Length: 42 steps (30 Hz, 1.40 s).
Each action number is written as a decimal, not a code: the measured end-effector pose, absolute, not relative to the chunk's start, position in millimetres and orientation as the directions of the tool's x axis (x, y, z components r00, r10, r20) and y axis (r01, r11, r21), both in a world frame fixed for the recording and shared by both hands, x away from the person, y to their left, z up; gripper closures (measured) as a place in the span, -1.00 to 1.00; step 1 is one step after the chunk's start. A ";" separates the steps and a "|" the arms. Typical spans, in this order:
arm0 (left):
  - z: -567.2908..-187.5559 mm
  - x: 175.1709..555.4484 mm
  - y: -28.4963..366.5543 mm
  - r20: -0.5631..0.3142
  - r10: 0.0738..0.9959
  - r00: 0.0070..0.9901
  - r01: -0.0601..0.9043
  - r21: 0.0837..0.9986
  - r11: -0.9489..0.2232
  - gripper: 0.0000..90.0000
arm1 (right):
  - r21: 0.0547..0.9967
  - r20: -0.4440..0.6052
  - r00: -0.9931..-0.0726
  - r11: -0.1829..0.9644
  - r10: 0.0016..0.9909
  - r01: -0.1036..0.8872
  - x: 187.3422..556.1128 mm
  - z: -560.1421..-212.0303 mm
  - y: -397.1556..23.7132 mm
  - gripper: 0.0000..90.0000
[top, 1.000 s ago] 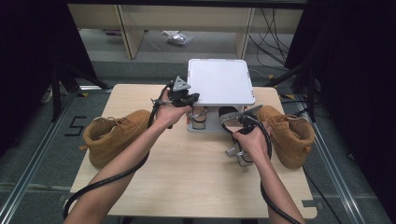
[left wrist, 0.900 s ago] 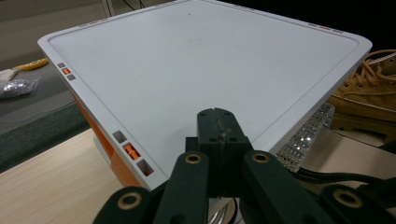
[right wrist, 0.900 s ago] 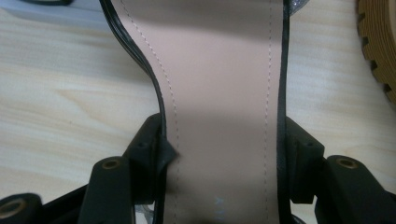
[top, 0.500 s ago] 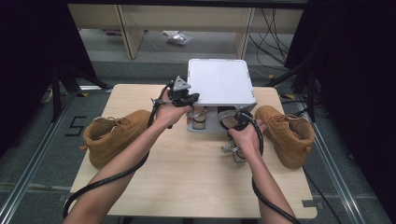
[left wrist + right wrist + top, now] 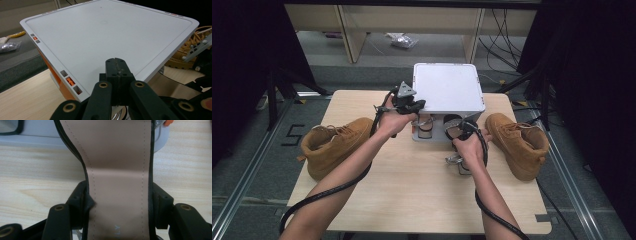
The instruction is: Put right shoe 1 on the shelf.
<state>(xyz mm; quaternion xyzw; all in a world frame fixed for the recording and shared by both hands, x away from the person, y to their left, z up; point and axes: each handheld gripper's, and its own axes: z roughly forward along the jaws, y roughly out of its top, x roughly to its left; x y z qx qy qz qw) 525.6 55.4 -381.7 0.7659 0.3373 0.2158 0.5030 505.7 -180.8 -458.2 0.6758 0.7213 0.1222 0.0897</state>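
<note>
A white box [image 5: 447, 87] with a flat lid [image 5: 105, 37] and orange sides stands at the back middle of the wooden table [image 5: 412, 195]. My left gripper [image 5: 416, 105] rests over the lid's near edge, and its jaws [image 5: 116, 66] are shut with nothing between them. My right gripper [image 5: 460, 131] hangs in front of the box, pointing down. It is shut on a black shoe with a beige insole [image 5: 120, 170], one jaw pressing on each side of the shoe's narrow middle. A second dark shoe [image 5: 426, 125] sits at the box's front.
A tan boot [image 5: 337, 145] lies on the table's left side and its mate [image 5: 517, 142] on the right side, close to my right hand. Black cables trail from both grippers along the forearms. Shelving and a small bag sit on the floor beyond the table.
My right hand has shifted a little left and down with the shoe held in its jaws. The left hand and the box have stayed put.
</note>
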 end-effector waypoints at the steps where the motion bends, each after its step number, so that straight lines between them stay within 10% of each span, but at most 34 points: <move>1: -381.7 525.6 55.3 -0.008 0.734 0.679 0.299 0.916 -0.267 1.00 | 0.303 0.029 -0.096 0.083 0.995 0.949 506.6 -459.5 -182.0 -0.03; 37: -381.6 525.2 55.0 -0.004 0.735 0.678 0.298 0.916 -0.270 1.00 | 0.380 0.087 -0.116 0.075 0.989 0.922 476.6 -427.4 -190.4 -0.19; 42: -381.7 525.0 55.4 -0.006 0.737 0.676 0.299 0.916 -0.268 1.00 | 0.441 0.128 -0.139 0.069 0.982 0.895 458.4 -413.6 -202.1 0.09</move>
